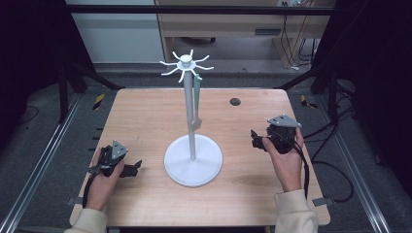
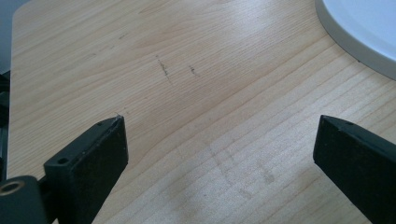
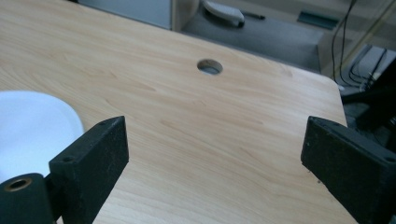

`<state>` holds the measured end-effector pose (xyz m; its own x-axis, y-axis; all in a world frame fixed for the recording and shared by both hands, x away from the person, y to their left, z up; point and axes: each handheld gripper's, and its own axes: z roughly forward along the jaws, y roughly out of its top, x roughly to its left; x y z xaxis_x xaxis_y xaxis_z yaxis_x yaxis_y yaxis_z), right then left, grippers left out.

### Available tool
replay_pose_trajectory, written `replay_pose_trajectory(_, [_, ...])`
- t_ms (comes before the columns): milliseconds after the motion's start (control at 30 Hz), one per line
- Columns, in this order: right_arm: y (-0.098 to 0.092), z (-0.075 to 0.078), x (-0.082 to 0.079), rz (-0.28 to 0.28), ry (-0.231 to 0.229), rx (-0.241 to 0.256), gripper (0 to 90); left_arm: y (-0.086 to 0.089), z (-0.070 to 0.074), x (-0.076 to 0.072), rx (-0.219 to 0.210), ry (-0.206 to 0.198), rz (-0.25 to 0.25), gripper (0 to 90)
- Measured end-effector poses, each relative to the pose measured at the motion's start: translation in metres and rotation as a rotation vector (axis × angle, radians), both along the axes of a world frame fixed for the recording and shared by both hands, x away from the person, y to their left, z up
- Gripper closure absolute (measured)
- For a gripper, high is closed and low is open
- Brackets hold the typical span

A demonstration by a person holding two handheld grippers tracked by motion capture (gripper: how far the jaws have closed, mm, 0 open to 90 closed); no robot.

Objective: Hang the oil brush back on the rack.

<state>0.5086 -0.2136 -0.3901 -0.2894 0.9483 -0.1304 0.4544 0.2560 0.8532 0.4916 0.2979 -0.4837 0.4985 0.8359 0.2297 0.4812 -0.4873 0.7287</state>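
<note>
A pale wooden table with rounded corners (image 1: pixel 145 121) carried a tall white stand with a round disc base (image 1: pixel 193 160) at its middle, a slim post rising to a crown of curved white hooks (image 1: pixel 185 63). From one hook on the right side of the crown hung a narrow pale-green strip-shaped object (image 1: pixel 197 104), dangling just beside the post with its lower end above the base (what it was could not be told).

The left gripper (image 1: pixel 132 169) lay low on the table near the front left edge, held in the person's left hand (image 1: pixel 103 182); its jaws stood wide apart with nothing between them. In the left gripper view bare wood stretched ahead of the left gripper (image 2: pixel 219 140), and the rim of the white base (image 2: pixel 359 42) curved through the upper right corner, near but apart from the jaws.

The right gripper (image 1: pixel 255 138) sat toward the right edge, gripped by the right hand (image 1: pixel 286 162), jaws likewise spread and empty. In the right gripper view its own point (image 3: pixel 212 144) faced open tabletop running to the far rounded corner, with a small round hole in the table (image 3: pixel 209 66) ahead and the base's edge (image 3: pixel 37 121) at the left.

Open wood lay on both sides between each gripper and the stand, and along the far edge.
</note>
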Motion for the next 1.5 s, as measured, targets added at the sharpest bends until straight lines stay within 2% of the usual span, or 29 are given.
replay_pose_trajectory(267, [-0.008,-0.016,0.003,-0.011,0.034,0.006,11.2,-0.001,0.000,0.000,0.000,0.000,0.000,2.7])
replay_pose_trajectory(333, [-0.009,-0.020,0.005,-0.013,0.055,0.001,11.1,-0.001,0.000,0.000,0.001,0.000,0.000,2.7])
replay_pose_trajectory(400, [-0.011,-0.025,0.006,-0.014,0.053,0.007,11.8,0.000,0.000,0.000,0.001,0.000,0.000,2.7])
replay_pose_trajectory(600, [-0.009,-0.040,0.009,0.004,0.104,-0.011,11.3,-0.001,0.000,0.000,0.001,0.000,-0.001,2.7])
replay_pose_trajectory(767, [-0.001,-0.050,0.013,0.042,0.144,-0.038,11.1,-0.001,0.000,0.000,0.003,0.000,-0.003,2.7])
replay_pose_trajectory(833, [0.000,-0.054,0.013,0.044,0.135,-0.045,12.3,-0.001,0.000,0.000,0.003,0.001,-0.003,2.7])
replay_pose_trajectory(1100, [-0.001,-0.066,0.016,0.057,0.175,-0.001,12.4,-0.002,0.000,0.000,0.007,0.002,-0.005,2.7])
replay_pose_trajectory(1233, [-0.002,-0.069,0.018,0.066,0.167,0.003,12.8,-0.002,-0.001,0.000,0.007,0.004,-0.006,2.7])
replay_pose_trajectory(1367, [-0.003,-0.071,0.020,0.067,0.161,0.039,13.0,-0.002,-0.001,0.000,0.009,0.004,-0.006,2.7])
replay_pose_trajectory(1500, [-0.005,-0.074,0.022,0.061,0.154,0.053,13.2,-0.003,-0.001,0.000,0.008,0.005,-0.007,2.7])
